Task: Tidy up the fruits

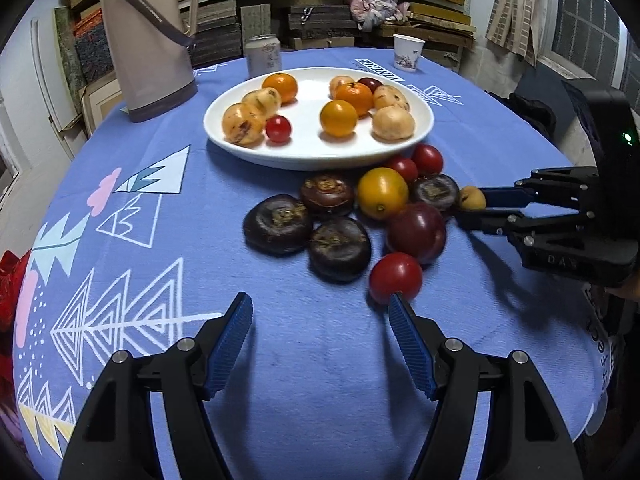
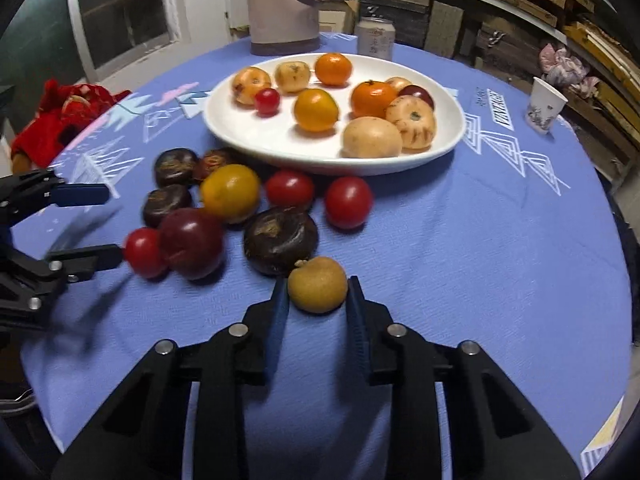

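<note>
A white plate (image 1: 224, 136) (image 2: 452, 136) holds several oranges, loquats and a cherry tomato. In front of it on the blue cloth lie dark water chestnuts (image 1: 278, 224), an orange (image 1: 382, 193), a dark plum (image 1: 416, 232) and red tomatoes (image 1: 395, 277). My right gripper (image 2: 318, 286) (image 1: 470, 204) is closed around a small yellow-brown loquat (image 2: 317, 285) (image 1: 472, 198) on the cloth. My left gripper (image 1: 320, 308) (image 2: 100, 220) is open and empty; its right fingertip is beside the nearest red tomato (image 2: 144, 252).
A beige thermos (image 1: 148, 36) (image 2: 284, 4), a drink can (image 1: 263, 55) (image 2: 375, 37) and a paper cup (image 1: 407, 52) (image 2: 545, 105) stand behind the plate. A red cloth (image 2: 64, 116) lies at the table's left edge. Shelves of stacked boards fill the back.
</note>
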Demonstrator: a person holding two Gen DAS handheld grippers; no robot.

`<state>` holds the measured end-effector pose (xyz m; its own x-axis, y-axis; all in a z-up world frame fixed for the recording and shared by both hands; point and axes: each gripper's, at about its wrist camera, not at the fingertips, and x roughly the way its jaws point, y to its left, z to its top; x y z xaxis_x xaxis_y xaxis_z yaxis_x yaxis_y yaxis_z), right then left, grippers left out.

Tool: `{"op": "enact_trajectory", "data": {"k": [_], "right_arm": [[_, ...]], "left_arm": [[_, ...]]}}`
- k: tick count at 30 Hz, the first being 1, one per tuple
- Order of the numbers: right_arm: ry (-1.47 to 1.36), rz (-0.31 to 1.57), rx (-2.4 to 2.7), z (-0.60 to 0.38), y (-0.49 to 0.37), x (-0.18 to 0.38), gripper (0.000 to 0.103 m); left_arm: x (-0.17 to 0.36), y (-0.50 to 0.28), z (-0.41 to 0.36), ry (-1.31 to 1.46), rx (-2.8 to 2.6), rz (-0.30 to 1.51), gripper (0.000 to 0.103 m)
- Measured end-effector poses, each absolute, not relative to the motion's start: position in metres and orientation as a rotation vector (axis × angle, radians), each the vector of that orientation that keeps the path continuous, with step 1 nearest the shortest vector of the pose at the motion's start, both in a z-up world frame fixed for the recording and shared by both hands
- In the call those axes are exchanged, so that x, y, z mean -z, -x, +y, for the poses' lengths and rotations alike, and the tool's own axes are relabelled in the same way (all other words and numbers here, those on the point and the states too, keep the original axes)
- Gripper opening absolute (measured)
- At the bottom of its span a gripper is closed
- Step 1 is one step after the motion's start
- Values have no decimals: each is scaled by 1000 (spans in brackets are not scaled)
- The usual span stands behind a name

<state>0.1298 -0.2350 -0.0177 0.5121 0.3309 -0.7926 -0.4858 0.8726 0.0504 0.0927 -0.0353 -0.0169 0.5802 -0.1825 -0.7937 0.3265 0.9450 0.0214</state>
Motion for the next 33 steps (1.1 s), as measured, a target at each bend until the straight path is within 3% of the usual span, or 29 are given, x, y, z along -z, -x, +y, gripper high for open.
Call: {"op": "enact_trajectory", "data": {"k": [15,17,19,22,33], "right_arm": [[138,898,-558,-242,-104,14,29],[134,910,-569,-240,-103,16,29],[140,926,-573,-237,-102,19,29],[140,930,-574,-236,-102,20,29],[184,927,-564,-226,-100,21,37]], "left_arm": [[15,-90,-68,-193,356,907,71],[19,-94,-67,-172,359,922,63],[24,-99,-65,-142,368,953,46],[29,-104,-63,-119,373,970,34],[28,-108,-67,-125,384,969,33]]}}
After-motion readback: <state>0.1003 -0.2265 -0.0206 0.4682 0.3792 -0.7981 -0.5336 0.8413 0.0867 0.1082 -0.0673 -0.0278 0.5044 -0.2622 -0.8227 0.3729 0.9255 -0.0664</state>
